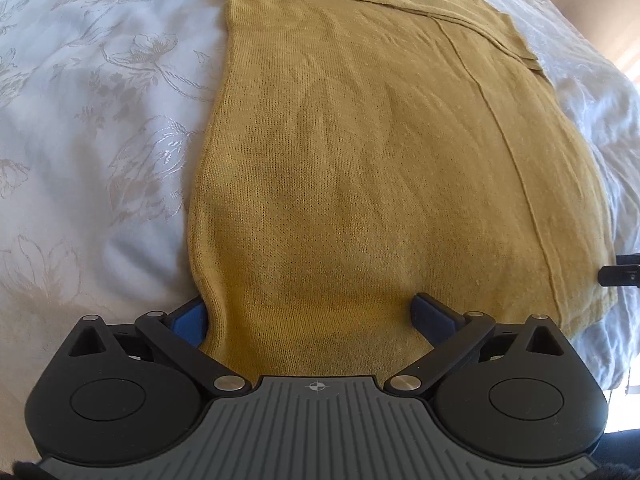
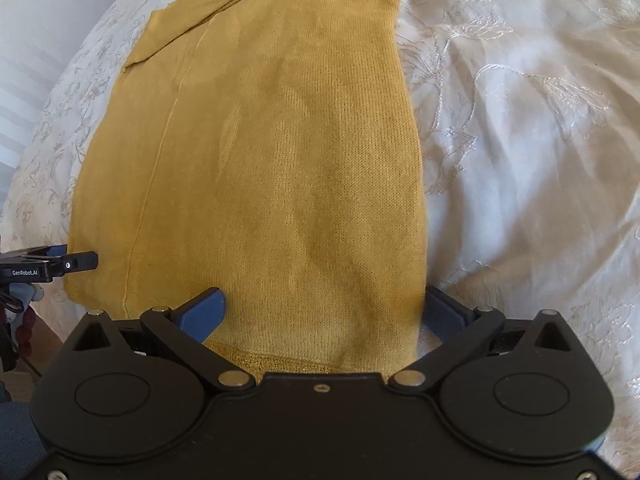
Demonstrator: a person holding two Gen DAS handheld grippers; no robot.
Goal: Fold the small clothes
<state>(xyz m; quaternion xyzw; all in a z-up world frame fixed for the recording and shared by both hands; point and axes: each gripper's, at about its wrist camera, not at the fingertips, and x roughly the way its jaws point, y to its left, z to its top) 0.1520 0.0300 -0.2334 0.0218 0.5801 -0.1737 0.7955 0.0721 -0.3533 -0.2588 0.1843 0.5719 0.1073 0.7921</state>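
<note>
Nearest, in the left wrist view: left hand-held gripper [image 1: 310,318] spread wide, blue pads [image 1: 430,314] set far apart, gripping nothing. Near hem of a mustard-yellow knit garment [image 1: 360,160] between the two pads, left side edge just beside the left pad, which sits half tucked behind a ripple in the cloth. Right pad resting on top of the knit.

Likewise in the right wrist view: right hand-held gripper [image 2: 322,310] wide open, blue fingers [image 2: 204,310] splayed either side of the same garment [image 2: 280,160]. Ribbed hem lying just ahead of the gripper body. Left finger over the cloth, right finger beside the garment's right side edge, partly hidden by it.

Further out: garment spread flat on a bed, lengthwise away from both cameras. A long raised seam or crease running along it, toward the right in the left view and toward the left in the right view. At the far end, a folded band of the same fabric laid across at a slant.

Under and around: white bedspread [image 1: 100,120] with an embroidered floral pattern, rumpled in soft folds [image 2: 520,140].

At the edges: tip of the right gripper at the right border of the left view [image 1: 622,272]; black left gripper, with small white lettering on it, at the left border of the right view [image 2: 48,264], near the garment's side.
</note>
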